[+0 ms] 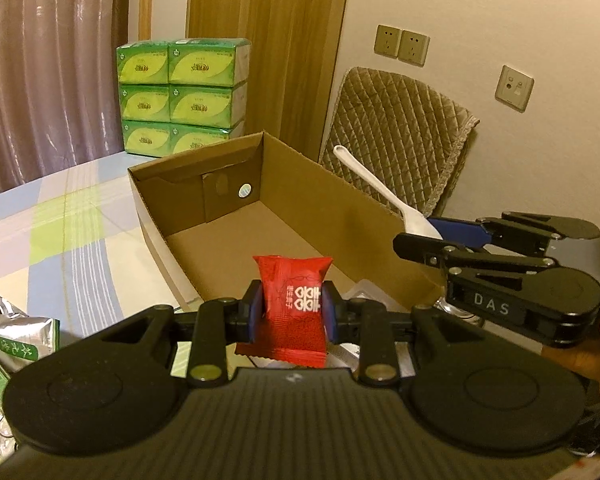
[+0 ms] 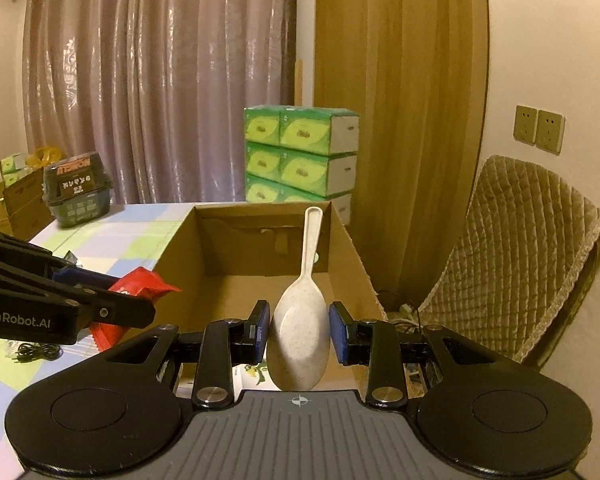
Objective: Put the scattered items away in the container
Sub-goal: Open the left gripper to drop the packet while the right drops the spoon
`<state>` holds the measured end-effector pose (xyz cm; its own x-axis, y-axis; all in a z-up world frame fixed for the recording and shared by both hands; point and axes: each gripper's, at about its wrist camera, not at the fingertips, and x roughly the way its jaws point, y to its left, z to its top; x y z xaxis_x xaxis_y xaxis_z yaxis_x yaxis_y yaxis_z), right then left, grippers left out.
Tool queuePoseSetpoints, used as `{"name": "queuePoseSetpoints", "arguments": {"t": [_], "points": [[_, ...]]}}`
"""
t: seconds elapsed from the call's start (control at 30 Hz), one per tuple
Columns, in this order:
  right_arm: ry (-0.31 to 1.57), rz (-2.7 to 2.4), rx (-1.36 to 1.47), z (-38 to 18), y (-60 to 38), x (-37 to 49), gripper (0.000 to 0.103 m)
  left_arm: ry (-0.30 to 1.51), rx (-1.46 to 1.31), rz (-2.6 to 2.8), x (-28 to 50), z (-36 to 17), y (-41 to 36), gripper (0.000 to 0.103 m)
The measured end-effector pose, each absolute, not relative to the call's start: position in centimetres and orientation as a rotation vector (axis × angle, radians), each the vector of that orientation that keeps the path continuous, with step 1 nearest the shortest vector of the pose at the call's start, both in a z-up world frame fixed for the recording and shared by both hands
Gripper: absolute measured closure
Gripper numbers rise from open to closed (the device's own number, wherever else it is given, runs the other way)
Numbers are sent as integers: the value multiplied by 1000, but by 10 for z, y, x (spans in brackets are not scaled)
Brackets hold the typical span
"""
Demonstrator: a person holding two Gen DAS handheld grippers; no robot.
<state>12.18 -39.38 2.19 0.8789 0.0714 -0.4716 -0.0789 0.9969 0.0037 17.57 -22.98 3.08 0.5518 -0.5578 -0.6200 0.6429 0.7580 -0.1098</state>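
A red snack packet [image 1: 290, 312] is being pinched upright by the left gripper [image 1: 291, 314], just near of the open cardboard box [image 1: 260, 216]. A white spoon [image 2: 300, 332] is being clamped by the right gripper [image 2: 299, 330], handle pointing far over the box's near edge.

Two matte-black handheld units: the left gripper [image 1: 292, 310] and right gripper [image 2: 299, 332] have blue finger pads, silver pivot screws, round side discs and ribbed grey bases; white lettering reads "DAS" and "GenRobot.AI".
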Motion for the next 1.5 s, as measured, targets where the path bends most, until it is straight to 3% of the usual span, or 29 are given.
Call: {"name": "queuePoseSetpoints", "arguments": {"t": [0.3, 0.4, 1.5], "points": [[501, 70, 2, 15, -404, 126, 74, 699, 127, -715, 184, 24, -241, 77], [505, 69, 4, 13, -405, 127, 74, 685, 146, -696, 183, 24, -241, 67], [510, 95, 0, 13, -392, 139, 74, 700, 119, -653, 177, 21, -208, 67]]}}
